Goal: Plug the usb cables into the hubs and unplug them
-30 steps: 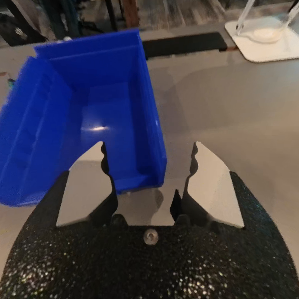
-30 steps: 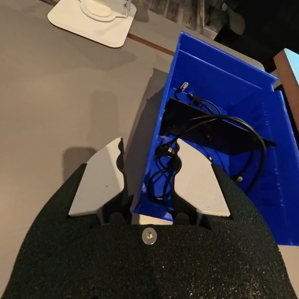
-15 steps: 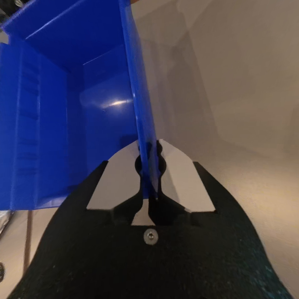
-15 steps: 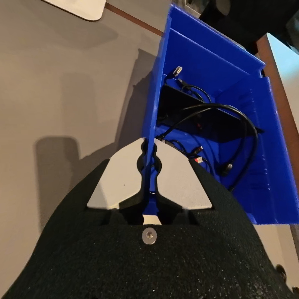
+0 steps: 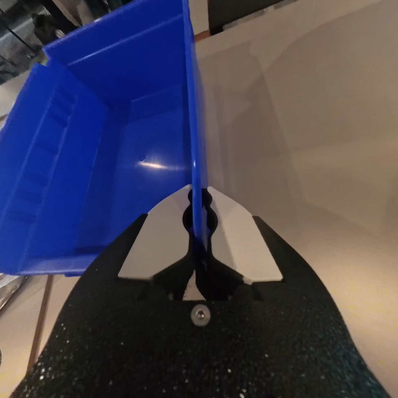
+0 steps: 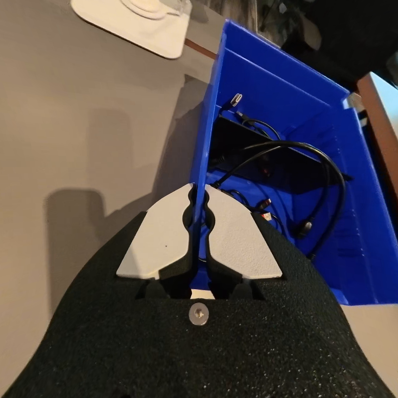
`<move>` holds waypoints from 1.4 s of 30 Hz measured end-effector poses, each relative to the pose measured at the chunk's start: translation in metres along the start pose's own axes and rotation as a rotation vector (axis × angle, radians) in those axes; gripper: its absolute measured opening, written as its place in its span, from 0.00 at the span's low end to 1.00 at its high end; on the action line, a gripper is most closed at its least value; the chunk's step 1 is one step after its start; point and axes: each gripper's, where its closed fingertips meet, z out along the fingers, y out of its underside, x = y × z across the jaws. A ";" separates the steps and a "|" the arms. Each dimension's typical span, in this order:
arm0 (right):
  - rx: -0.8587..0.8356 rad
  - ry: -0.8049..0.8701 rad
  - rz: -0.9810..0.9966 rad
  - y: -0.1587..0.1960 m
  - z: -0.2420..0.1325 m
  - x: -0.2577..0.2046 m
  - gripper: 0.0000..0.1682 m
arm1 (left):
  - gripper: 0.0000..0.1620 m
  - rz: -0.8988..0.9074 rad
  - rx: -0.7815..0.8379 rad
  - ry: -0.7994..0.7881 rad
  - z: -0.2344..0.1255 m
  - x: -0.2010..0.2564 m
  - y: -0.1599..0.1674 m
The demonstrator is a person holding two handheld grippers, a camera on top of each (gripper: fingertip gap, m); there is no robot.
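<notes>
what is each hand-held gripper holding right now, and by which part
Left hand-held gripper: shut on the side wall of the empty blue bin. Right hand-held gripper: shut on the side wall of the blue bin with cables.

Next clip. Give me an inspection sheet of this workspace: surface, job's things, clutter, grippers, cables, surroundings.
Surface: grey tabletop, bare near both bins.
Job's things: black hub and loose plugs inside cable bin.
Clutter: white base plate at the far edge; empty bin.
Grippers: left gripper shut on empty bin's right wall; right gripper shut on cable bin's left wall.
Cables: black cables looped inside cable bin.
Surroundings: dark, blurred background.
</notes>
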 end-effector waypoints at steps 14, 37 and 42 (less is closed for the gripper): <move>0.172 -0.263 -0.183 -0.054 -0.032 -0.169 0.03 | 0.04 -0.004 0.140 -0.028 -0.041 -0.022 -0.005; 0.490 -0.612 -0.196 -0.169 -0.067 -0.310 0.27 | 0.04 -0.004 0.160 -0.104 -0.092 -0.071 0.001; 0.520 -0.498 -0.048 -0.166 -0.066 -0.212 0.23 | 0.04 0.059 0.286 -0.024 -0.134 -0.042 -0.050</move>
